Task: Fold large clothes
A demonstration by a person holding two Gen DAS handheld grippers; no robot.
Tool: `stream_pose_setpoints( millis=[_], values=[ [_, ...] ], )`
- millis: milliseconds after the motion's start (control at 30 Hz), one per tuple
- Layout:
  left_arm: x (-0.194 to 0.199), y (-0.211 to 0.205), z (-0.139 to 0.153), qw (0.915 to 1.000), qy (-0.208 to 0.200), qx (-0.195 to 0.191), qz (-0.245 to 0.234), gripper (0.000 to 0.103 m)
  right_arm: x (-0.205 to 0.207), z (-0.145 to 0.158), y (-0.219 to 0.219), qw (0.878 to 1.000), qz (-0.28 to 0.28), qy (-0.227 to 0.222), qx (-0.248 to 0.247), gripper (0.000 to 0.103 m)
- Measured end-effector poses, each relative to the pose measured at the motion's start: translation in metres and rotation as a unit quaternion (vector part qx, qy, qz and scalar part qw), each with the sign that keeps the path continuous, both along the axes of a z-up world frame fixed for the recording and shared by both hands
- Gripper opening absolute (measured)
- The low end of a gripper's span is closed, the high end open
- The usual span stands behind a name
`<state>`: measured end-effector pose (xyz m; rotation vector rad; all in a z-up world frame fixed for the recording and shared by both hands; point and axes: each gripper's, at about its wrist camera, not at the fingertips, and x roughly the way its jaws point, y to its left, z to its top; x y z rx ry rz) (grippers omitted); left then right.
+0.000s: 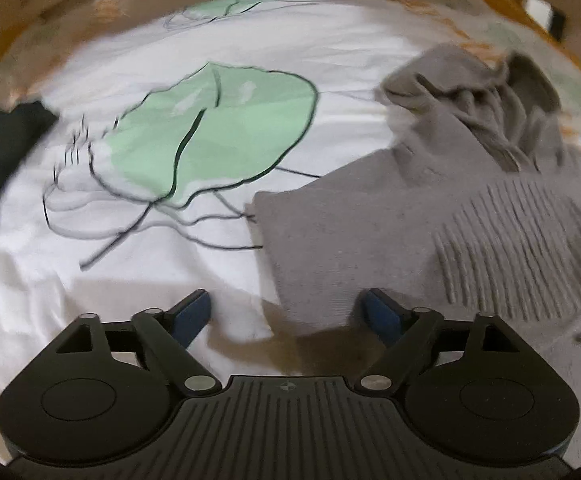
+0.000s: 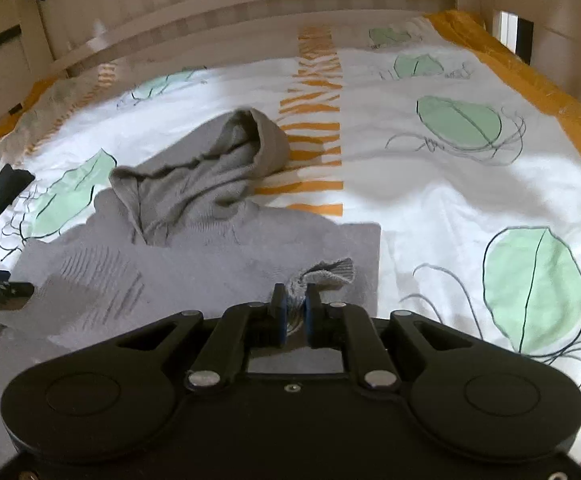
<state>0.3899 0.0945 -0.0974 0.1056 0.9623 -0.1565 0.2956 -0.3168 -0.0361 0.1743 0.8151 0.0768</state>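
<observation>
While the grey knit hoodie (image 2: 194,264) lay spread on the white duvet cover (image 2: 430,200) printed with green leaves, the right gripper (image 2: 293,312) had its jaws pressed together on a ribbed cuff (image 2: 330,270) of the garment, the bunched grey knit pinched between the blue pads (image 2: 281,316). That cuff sat at the near right corner of the folded body, just beside the straight right edge of the cloth. The hood (image 2: 226,160) was rumpled and stood up at the far end of the garment, its opening turned toward the far right, partly over the orange-striped band (image 2: 318,120) of the bedding. A panel of raised ribs (image 2: 102,280) showed on the near left part of the hoodie.

In the left wrist view the left gripper (image 1: 286,312) hovered with its jaws spread wide, holding nothing, above the near left edge of the hoodie (image 1: 370,232), where grey knit met white cover. Its shadow fell on the cloth and bedding just below the fingers. That view was blurred.

A dark garment (image 1: 2,156) lay at the far left of the bed, well apart from the hoodie. A pale wooden bed rail (image 2: 250,12) ran along the far side, and an orange border (image 2: 530,80) edged the bedding at the right.
</observation>
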Motion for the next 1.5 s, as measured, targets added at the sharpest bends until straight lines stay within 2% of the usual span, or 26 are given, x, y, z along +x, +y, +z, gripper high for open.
stream_pose_setpoints(
  millis=[33, 67, 200, 267, 333, 367, 467, 533, 633, 733, 867, 900, 1000, 1133, 1167, 1200, 1267, 1367, 1400, 1500],
  values=[
    [0.001, 0.005, -0.001, 0.9997, 0.007, -0.019, 0.013, 0.086, 0.001, -0.002, -0.001, 1.000, 0.000, 0.005, 0.010, 0.022],
    [0.001, 0.006, -0.001, 0.9997, 0.007, -0.019, 0.012, 0.086, 0.001, -0.004, -0.003, 1.000, -0.001, 0.010, 0.017, 0.022],
    [-0.001, 0.001, 0.000, 1.0000, -0.002, 0.004, 0.002, 0.089, 0.004, -0.012, -0.006, 0.999, -0.013, 0.035, 0.000, 0.022],
    [-0.001, 0.002, -0.001, 1.0000, -0.002, 0.004, 0.005, 0.091, 0.007, -0.022, -0.010, 0.997, -0.028, 0.066, -0.031, 0.034],
    [-0.001, 0.004, -0.001, 1.0000, 0.000, -0.001, 0.008, 0.093, 0.008, -0.030, -0.017, 0.995, -0.039, 0.079, -0.048, 0.053],
    [-0.001, 0.004, -0.001, 1.0000, 0.001, -0.001, 0.009, 0.093, 0.009, -0.031, -0.019, 0.995, -0.043, 0.081, -0.050, 0.056],
    [-0.001, 0.001, 0.005, 0.9999, -0.004, 0.004, 0.010, 0.092, 0.008, -0.027, -0.023, 0.995, -0.046, 0.081, -0.046, 0.056],
    [-0.004, -0.004, 0.015, 0.9997, -0.024, 0.002, 0.010, 0.090, 0.004, -0.021, -0.020, 0.996, -0.047, 0.058, -0.050, 0.057],
    [-0.009, -0.013, 0.031, 0.9976, -0.064, -0.027, 0.002, 0.090, -0.003, -0.005, -0.011, 0.999, -0.031, 0.001, -0.044, 0.059],
    [-0.011, -0.020, 0.030, 0.9965, -0.064, -0.052, -0.010, 0.091, -0.003, 0.000, 0.003, 0.998, -0.002, -0.025, -0.052, 0.059],
    [-0.006, -0.024, 0.005, 0.9993, -0.022, -0.027, 0.011, 0.091, 0.004, -0.019, 0.013, 0.997, 0.018, 0.015, -0.067, 0.060],
    [-0.005, -0.021, -0.001, 0.9993, -0.014, -0.029, 0.019, 0.092, 0.007, -0.026, 0.012, 0.997, 0.015, 0.030, -0.064, 0.060],
    [-0.003, -0.007, -0.008, 0.9951, -0.004, -0.087, 0.047, 0.093, 0.011, -0.038, 0.003, 0.998, -0.002, 0.055, -0.032, 0.061],
    [-0.002, -0.011, -0.003, 0.9960, -0.008, -0.075, 0.049, 0.089, 0.012, -0.038, 0.000, 0.998, -0.014, 0.058, -0.019, 0.063],
    [-0.002, -0.012, 0.000, 0.9957, -0.012, -0.076, 0.052, 0.083, 0.011, -0.037, 0.000, 0.998, -0.013, 0.056, -0.019, 0.063],
    [-0.002, -0.013, 0.002, 0.9954, -0.015, -0.077, 0.054, 0.075, 0.010, -0.035, 0.001, 0.998, -0.013, 0.051, -0.021, 0.063],
    [-0.003, -0.018, 0.012, 0.9954, -0.028, -0.070, 0.059, 0.072, 0.007, -0.026, 0.002, 0.999, -0.010, 0.029, -0.024, 0.063],
    [-0.006, -0.028, 0.034, 0.9950, -0.068, -0.056, 0.048, 0.072, 0.002, -0.008, 0.007, 1.000, 0.000, -0.021, -0.022, 0.064],
    [-0.006, -0.031, 0.042, 0.9943, -0.078, -0.059, 0.041, 0.072, 0.003, -0.003, 0.009, 0.999, 0.003, -0.035, -0.019, 0.068],
    [-0.002, -0.038, 0.060, 0.9920, -0.100, -0.072, 0.024, 0.072, 0.012, 0.007, 0.011, 0.998, 0.011, -0.059, -0.006, 0.070]
  ],
)
